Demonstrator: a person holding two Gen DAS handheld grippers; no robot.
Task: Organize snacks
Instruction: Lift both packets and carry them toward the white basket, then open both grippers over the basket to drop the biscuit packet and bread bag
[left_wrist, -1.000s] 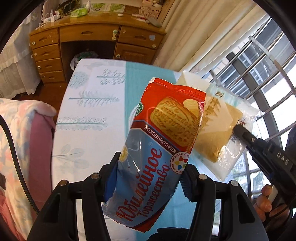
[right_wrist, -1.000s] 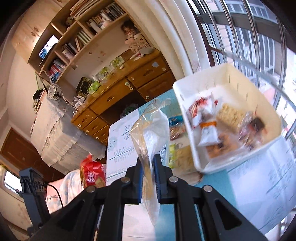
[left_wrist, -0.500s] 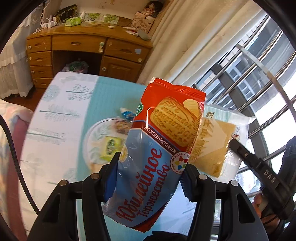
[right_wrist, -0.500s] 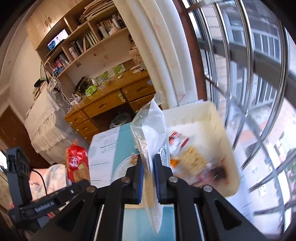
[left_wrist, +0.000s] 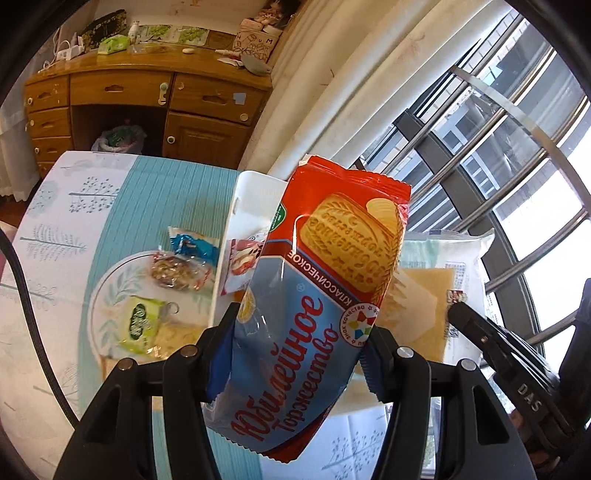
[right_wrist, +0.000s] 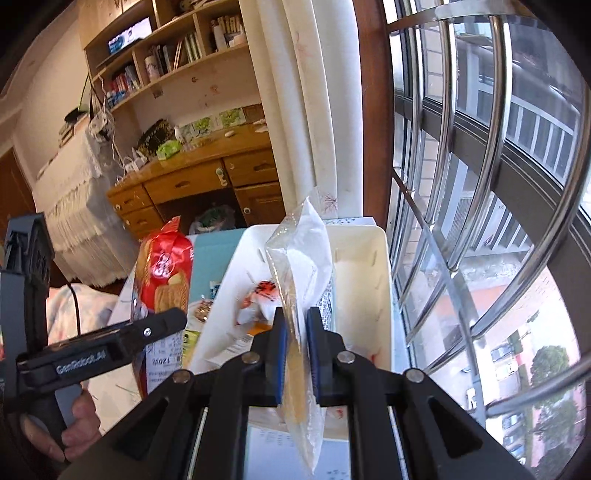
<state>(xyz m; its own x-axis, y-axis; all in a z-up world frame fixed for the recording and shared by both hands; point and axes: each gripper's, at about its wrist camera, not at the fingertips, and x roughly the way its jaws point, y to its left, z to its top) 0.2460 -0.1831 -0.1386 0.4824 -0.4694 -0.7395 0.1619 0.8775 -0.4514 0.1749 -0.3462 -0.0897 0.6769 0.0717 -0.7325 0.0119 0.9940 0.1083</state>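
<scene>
Biscuit pack (left_wrist: 317, 295) — clear bag (right_wrist: 301, 295) — both clamped.

My left tongs (left_wrist: 295, 343) are matte black with blue ribbed pads (left_wrist: 218, 350) and silver screws along the linkage. The right tongs (right_wrist: 295, 354) match; white "GenRobot.AI" lettering marks the left handle, gripped by bare fingers (right_wrist: 79, 435).

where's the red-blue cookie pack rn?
The cookie pack is clamped upright in the left gripper, held above the table beside the white bin.
</scene>
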